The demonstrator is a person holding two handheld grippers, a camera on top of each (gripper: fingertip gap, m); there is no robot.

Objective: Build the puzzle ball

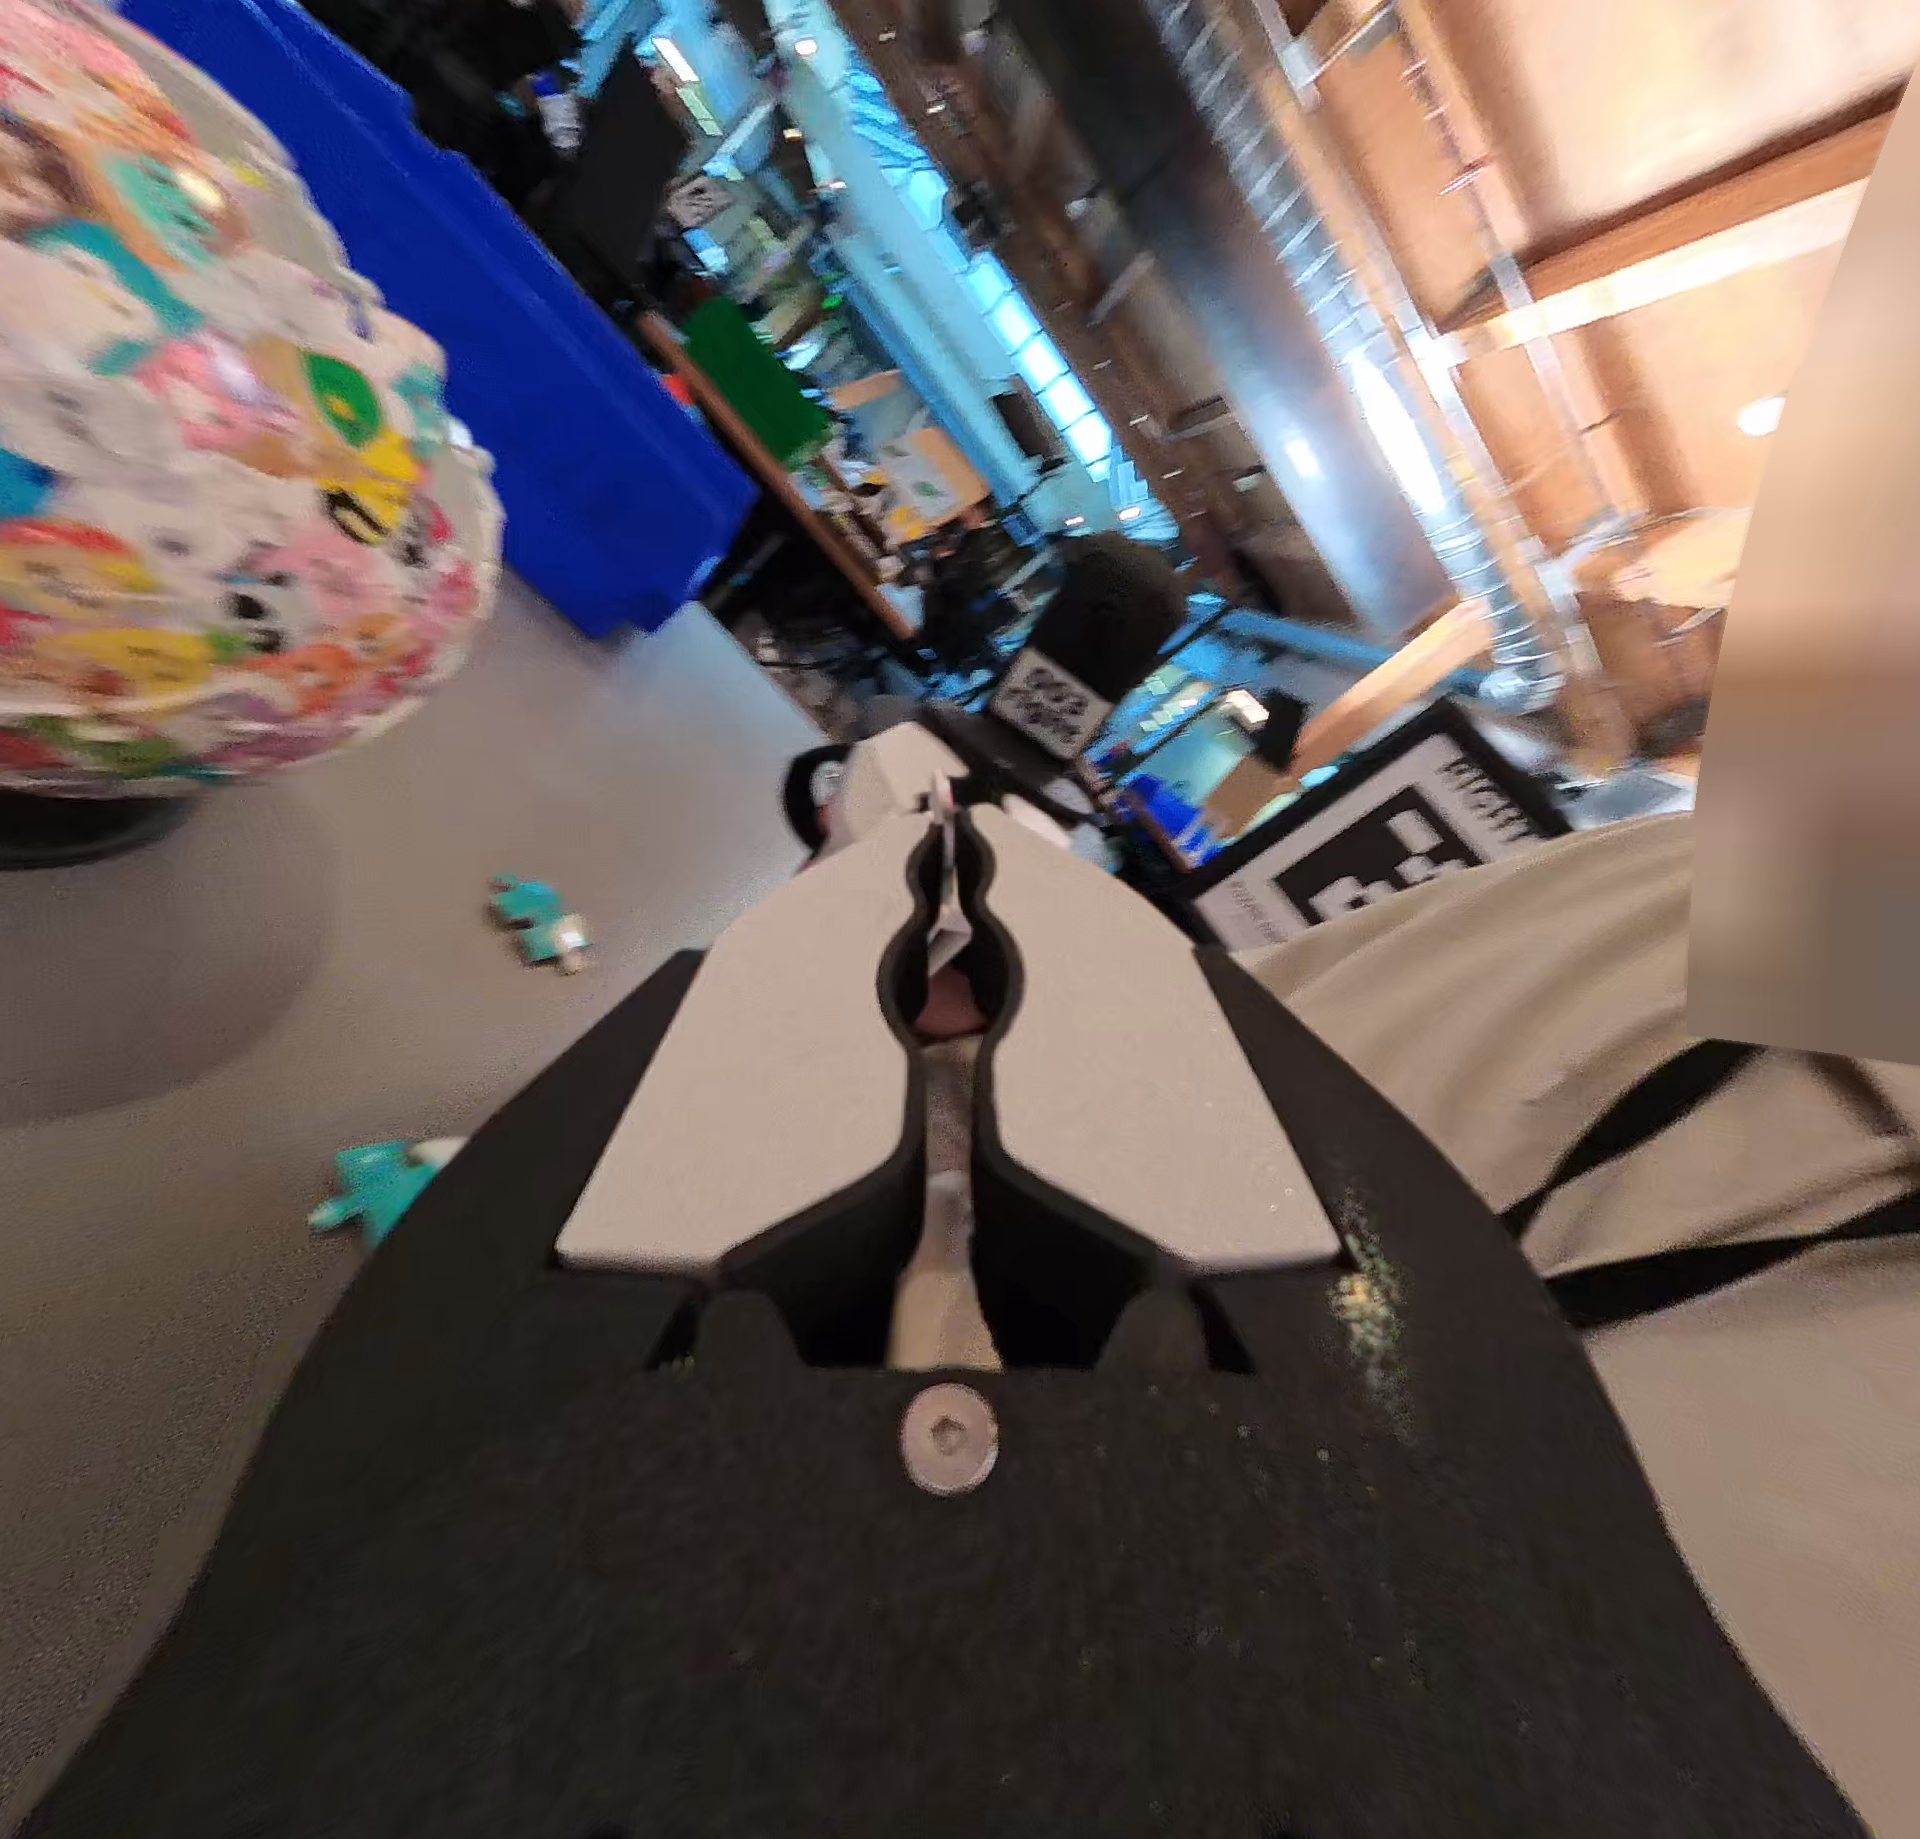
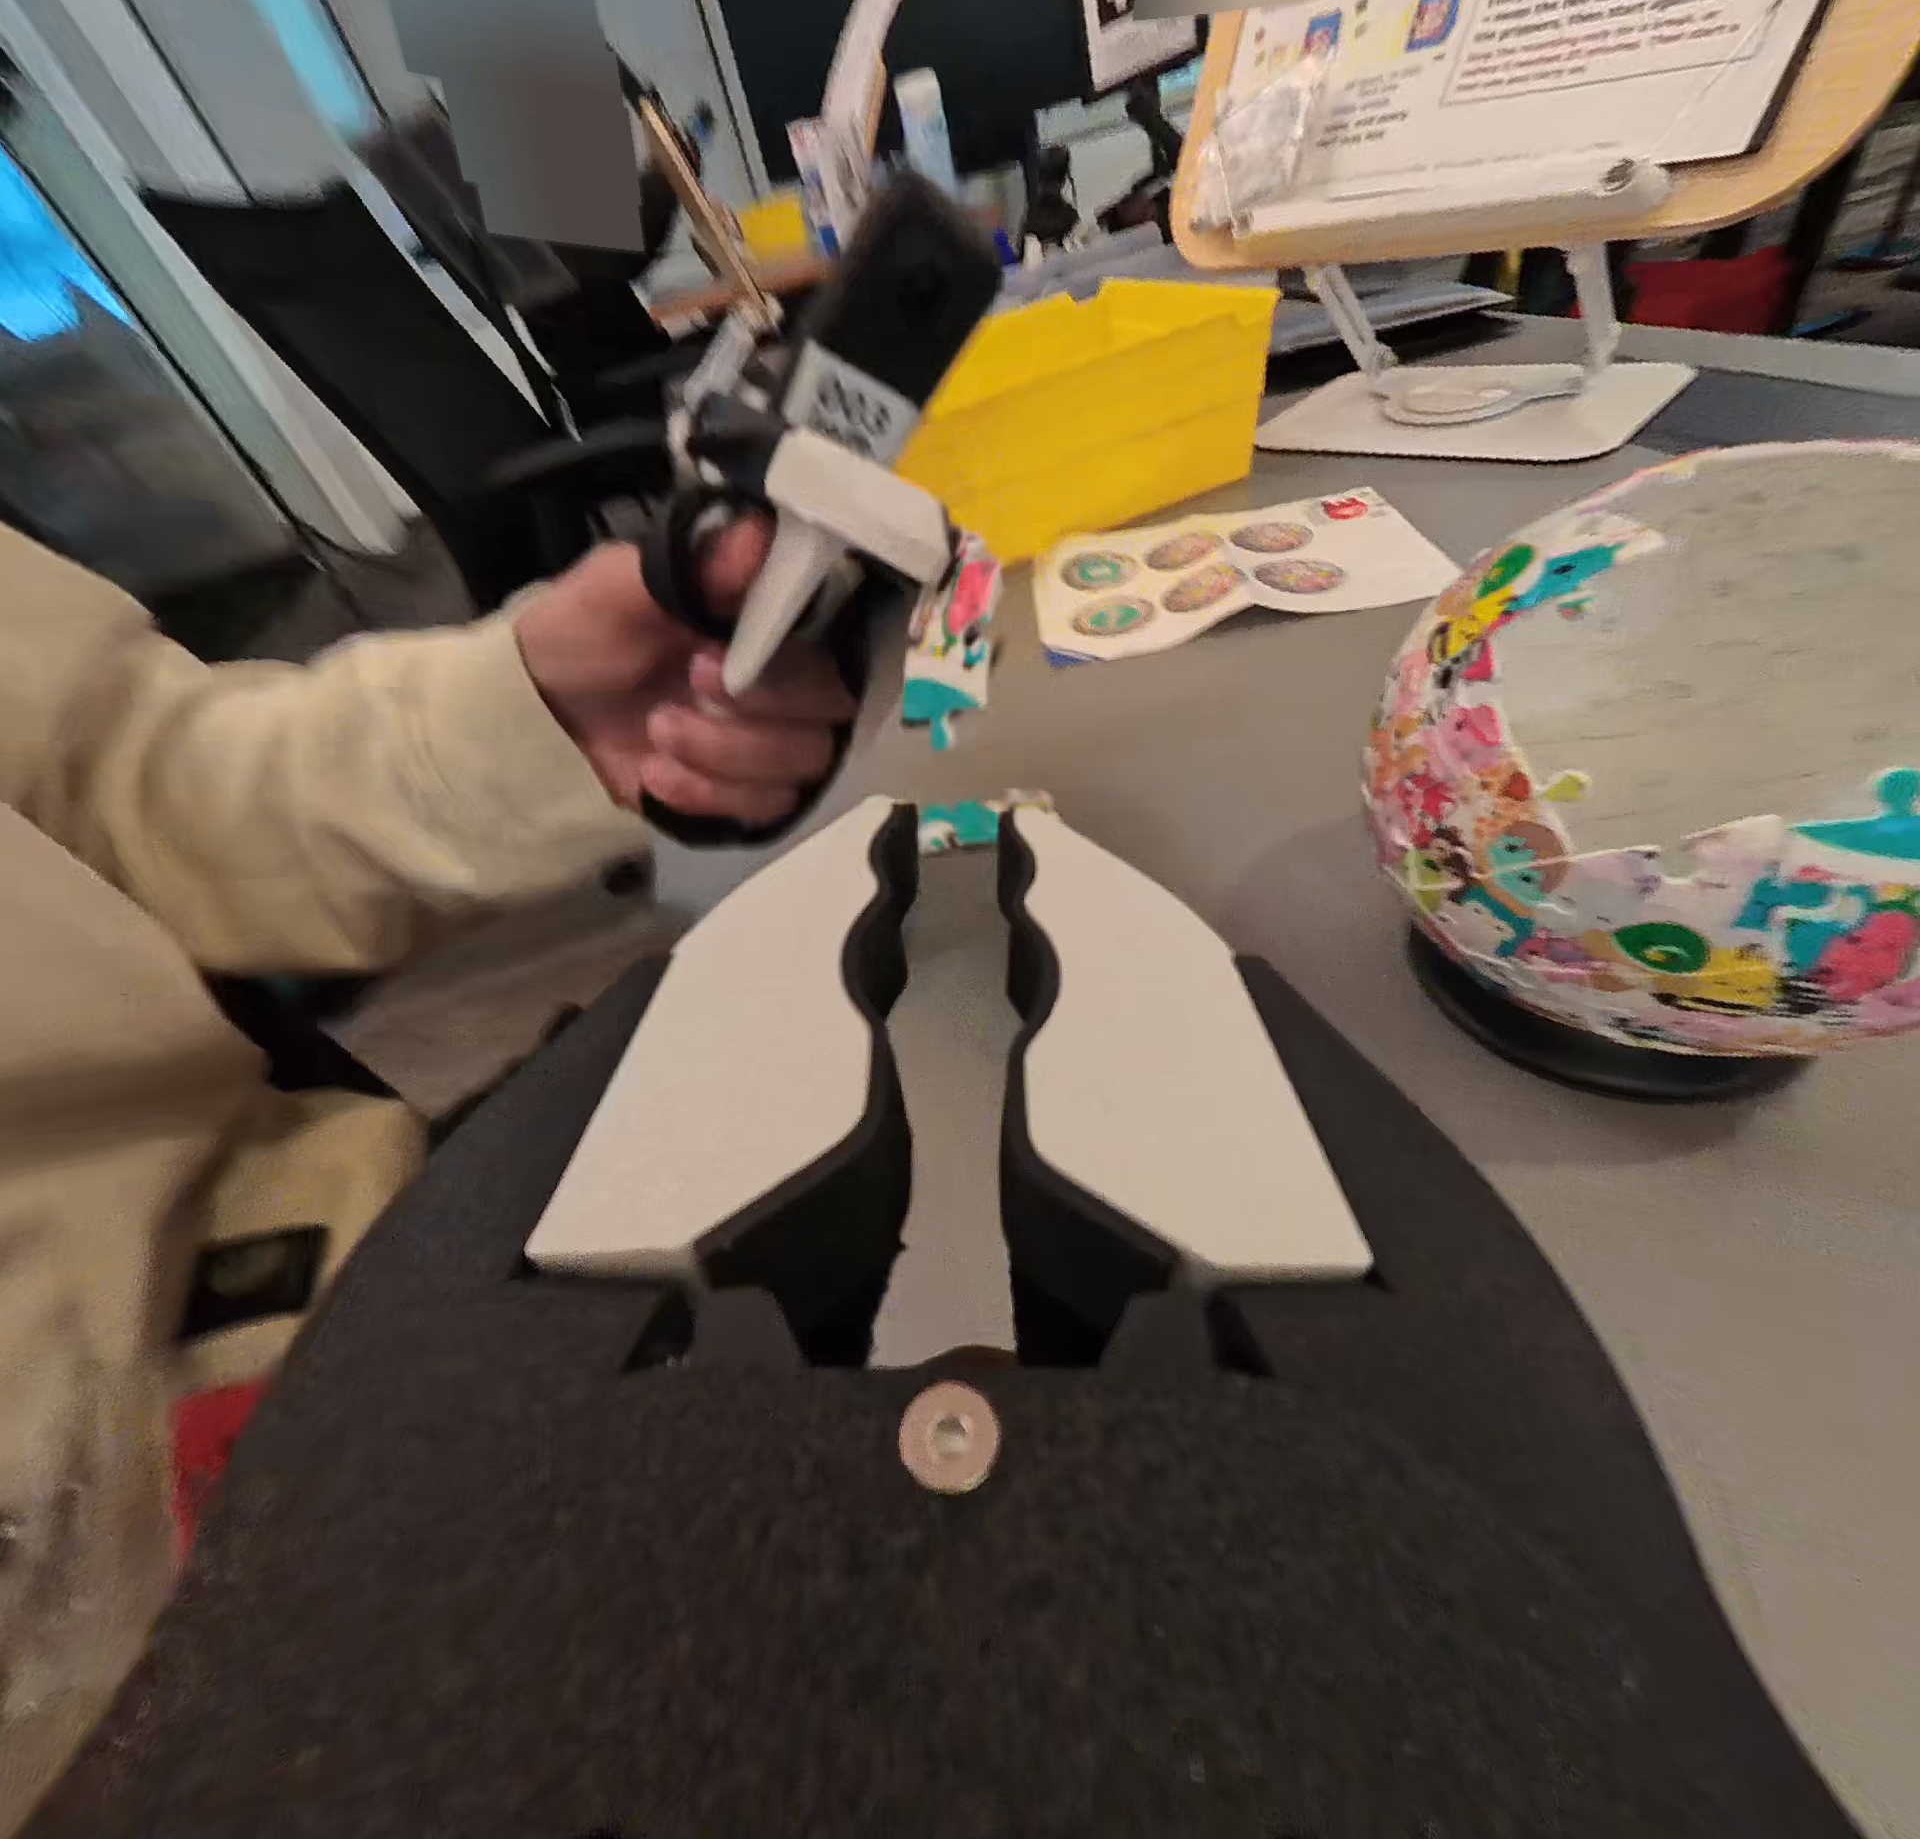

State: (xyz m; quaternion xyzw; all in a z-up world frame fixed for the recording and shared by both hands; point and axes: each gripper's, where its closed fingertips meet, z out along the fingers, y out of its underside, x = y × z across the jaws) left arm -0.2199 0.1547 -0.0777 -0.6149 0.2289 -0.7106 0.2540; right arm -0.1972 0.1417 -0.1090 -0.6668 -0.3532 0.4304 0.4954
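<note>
The puzzle ball (image 2: 1662,750) is partly built and open on top. It sits on a black stand (image 2: 1558,1051) at the right, and at the far left of the left wrist view (image 1: 208,439). My left gripper (image 1: 951,823) is shut on a strip of joined puzzle pieces (image 1: 948,901), seen edge-on. In the right wrist view a hand holds the left gripper (image 2: 925,553) up above the table, with the colourful strip (image 2: 951,636) hanging from it. My right gripper (image 2: 956,833) is open and empty. A teal piece (image 2: 961,821) lies on the table just beyond its tips.
Two loose teal pieces (image 1: 540,922) (image 1: 379,1181) lie on the grey table (image 1: 520,958). A blue bin (image 1: 468,283) stands behind the ball. A yellow bin (image 2: 1091,407), a printed sheet (image 2: 1236,574) and a clipboard stand (image 2: 1475,407) are at the back. My beige sleeve (image 2: 312,750) is at the left. Across from one pair of fingers to the other is roughly 5 cm.
</note>
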